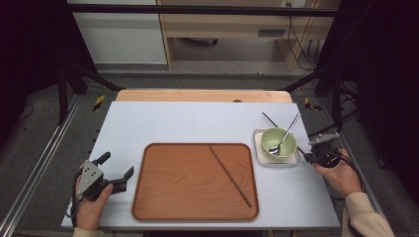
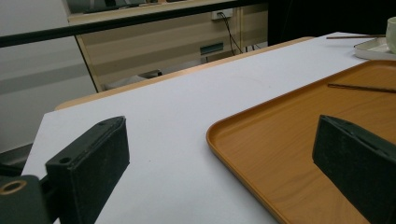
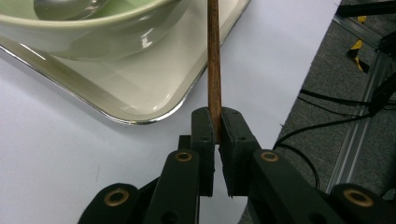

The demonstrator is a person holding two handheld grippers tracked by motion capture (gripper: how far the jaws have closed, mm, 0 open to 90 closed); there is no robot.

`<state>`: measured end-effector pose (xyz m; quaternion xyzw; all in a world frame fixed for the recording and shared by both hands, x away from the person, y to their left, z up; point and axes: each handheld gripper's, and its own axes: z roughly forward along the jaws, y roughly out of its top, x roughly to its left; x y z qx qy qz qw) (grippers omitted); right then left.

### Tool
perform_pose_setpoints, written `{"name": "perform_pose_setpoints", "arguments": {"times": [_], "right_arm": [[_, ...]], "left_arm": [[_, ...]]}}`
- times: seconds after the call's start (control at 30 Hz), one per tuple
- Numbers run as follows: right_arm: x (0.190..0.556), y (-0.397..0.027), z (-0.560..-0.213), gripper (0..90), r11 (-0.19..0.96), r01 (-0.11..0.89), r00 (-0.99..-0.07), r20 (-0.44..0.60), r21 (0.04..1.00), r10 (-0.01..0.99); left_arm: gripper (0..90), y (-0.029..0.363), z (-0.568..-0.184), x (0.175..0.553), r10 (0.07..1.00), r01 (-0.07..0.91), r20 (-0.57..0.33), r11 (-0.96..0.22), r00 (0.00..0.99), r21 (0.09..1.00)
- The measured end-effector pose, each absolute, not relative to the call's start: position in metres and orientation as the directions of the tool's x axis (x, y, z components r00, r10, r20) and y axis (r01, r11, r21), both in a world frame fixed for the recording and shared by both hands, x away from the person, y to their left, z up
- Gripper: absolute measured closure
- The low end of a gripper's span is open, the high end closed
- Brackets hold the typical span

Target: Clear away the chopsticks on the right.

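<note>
Nearest the person, the left tool (image 1: 117,172) rests at the front left of the white worktop (image 1: 197,123), just left of the wooden tray (image 1: 163,197), held in a hand (image 1: 91,207). Its jaws stand wide apart with nothing between them; in the left gripper view one jaw hangs over bare worktop and the other over the tray's near corner.

On the tray lies one chopstick (image 1: 230,176), slanting from the middle of the far edge down toward the front right corner. It lies flat and is well apart from both tools.

At the right edge of the worktop, the right tool (image 3: 217,140) is held in the other hand (image 1: 341,175), just beside a small metal dish (image 3: 154,88). Its jaws are pressed together on the near end of a second chopstick (image 3: 214,60), which runs straight away from the pads, along the dish's side, past the bowl.

The dish carries a pale green bowl (image 1: 284,136), and a metal spoon (image 1: 285,136) stands in the bowl with its handle leaning over the far rim. Beyond the bowl, the far end of the clamped chopstick shows on the worktop behind the dish.
</note>
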<state>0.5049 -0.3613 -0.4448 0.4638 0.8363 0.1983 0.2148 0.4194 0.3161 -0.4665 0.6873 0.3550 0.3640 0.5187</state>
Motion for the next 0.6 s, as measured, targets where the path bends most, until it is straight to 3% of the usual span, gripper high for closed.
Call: {"name": "perform_pose_setpoints", "arguments": {"times": [0.6], "right_arm": [[0.498,-0.374,-0.426,84.8,0.409,0.704,-0.38,-0.179,0.581,0.908]], "left_arm": [[3.5,0.317,-0.466,0.419,0.865,0.109,0.132,-0.209,0.485,0.972]]}}
